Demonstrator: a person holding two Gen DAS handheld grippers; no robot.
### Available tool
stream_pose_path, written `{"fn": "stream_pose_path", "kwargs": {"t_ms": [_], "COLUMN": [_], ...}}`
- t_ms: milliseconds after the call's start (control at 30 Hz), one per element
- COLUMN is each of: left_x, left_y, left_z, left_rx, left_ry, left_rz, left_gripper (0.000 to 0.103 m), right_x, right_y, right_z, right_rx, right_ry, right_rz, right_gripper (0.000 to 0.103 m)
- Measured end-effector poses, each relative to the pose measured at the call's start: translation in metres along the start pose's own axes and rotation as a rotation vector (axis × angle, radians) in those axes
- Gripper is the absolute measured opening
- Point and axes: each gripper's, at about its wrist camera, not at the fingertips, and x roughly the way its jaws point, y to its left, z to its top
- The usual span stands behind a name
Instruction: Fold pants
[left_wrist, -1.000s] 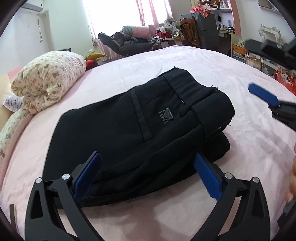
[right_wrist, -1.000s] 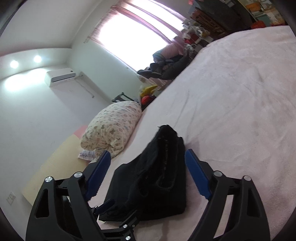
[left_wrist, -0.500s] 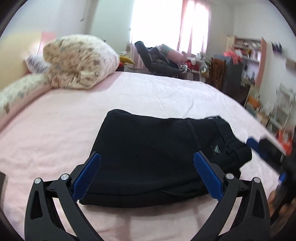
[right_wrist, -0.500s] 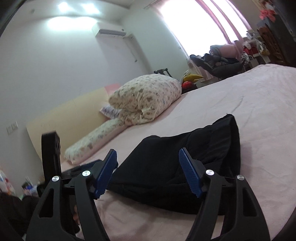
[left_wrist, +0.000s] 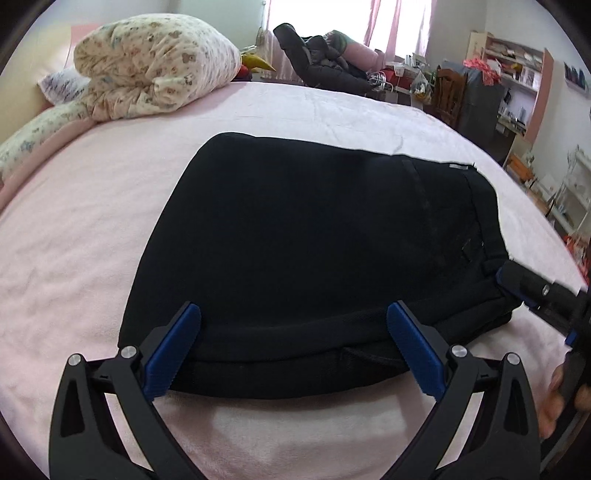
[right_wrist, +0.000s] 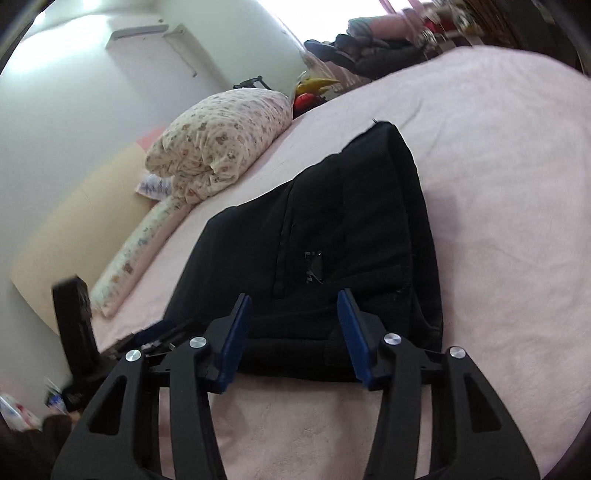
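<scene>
Black pants (left_wrist: 314, 229), folded into a thick stack, lie on the pink bed (left_wrist: 74, 240). My left gripper (left_wrist: 293, 314) is open wide, its blue fingers (left_wrist: 173, 350) straddling the stack's near folded edge without pressing it. In the right wrist view the same pants (right_wrist: 332, 240) show a small logo and a pocket seam. My right gripper (right_wrist: 293, 299) is at the waistband end, jaws closing, with the layered edge between its pads but not clamped. Its blue tip (left_wrist: 511, 284) shows at the pants' right corner in the left wrist view. The left gripper (right_wrist: 159, 328) appears low left, blurred.
A rolled floral quilt (left_wrist: 155, 62) and a long floral pillow (left_wrist: 33, 129) lie at the head of the bed. Beyond the bed are a chair piled with clothes (left_wrist: 325, 70) and shelves (left_wrist: 517, 74). A person's hand (left_wrist: 554, 398) holds the right gripper.
Both grippers have swung round and come in low against the pants' near edges. The right gripper's jaws have narrowed. The pants have not moved.
</scene>
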Motion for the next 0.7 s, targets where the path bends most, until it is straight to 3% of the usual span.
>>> {"fn": "stream_pose_path", "kwargs": {"t_ms": [100,167,233,300,367,433,500,567,700], "left_x": [-0.008,-0.017,-0.027,-0.026,-0.018,0.001,0.017,0.011,-0.009], "left_y": [0.001,0.008,0.011,0.013,0.012,0.012,0.011,0.007,0.017], "left_z": [0.001,0.007,0.013,0.022,0.027,0.026,0.017,0.013,0.039], "left_rx": [-0.012,-0.037,-0.053,-0.053,-0.048,-0.045,-0.021,0.016,-0.046], "left_ry": [-0.011,-0.055,-0.115,-0.130,-0.092,-0.002,0.067,0.028,-0.053], "left_rz": [-0.011,-0.043,-0.058,-0.055,-0.047,-0.034,-0.026,-0.006,-0.125], "left_gripper": [0.101,0.101,0.101,0.101,0.101,0.101,0.101,0.101,0.101], "right_x": [-0.004,-0.020,-0.034,-0.036,-0.022,-0.002,0.000,-0.002,-0.030], "right_y": [-0.002,0.000,0.007,0.014,0.016,0.013,0.013,0.013,0.016], "right_z": [0.001,0.003,0.007,0.009,0.006,0.001,0.003,0.004,0.019], "right_rx": [0.015,0.033,-0.012,-0.056,-0.083,-0.106,-0.106,-0.101,-0.057], "right_ry": [-0.007,-0.095,-0.174,-0.186,-0.109,-0.018,-0.011,-0.010,-0.141], "right_rz": [0.027,0.091,0.094,0.060,-0.033,-0.140,-0.160,-0.142,-0.020], "right_gripper": [0.051,0.051,0.053,0.069,0.072,0.070,0.069,0.069,0.070]}}
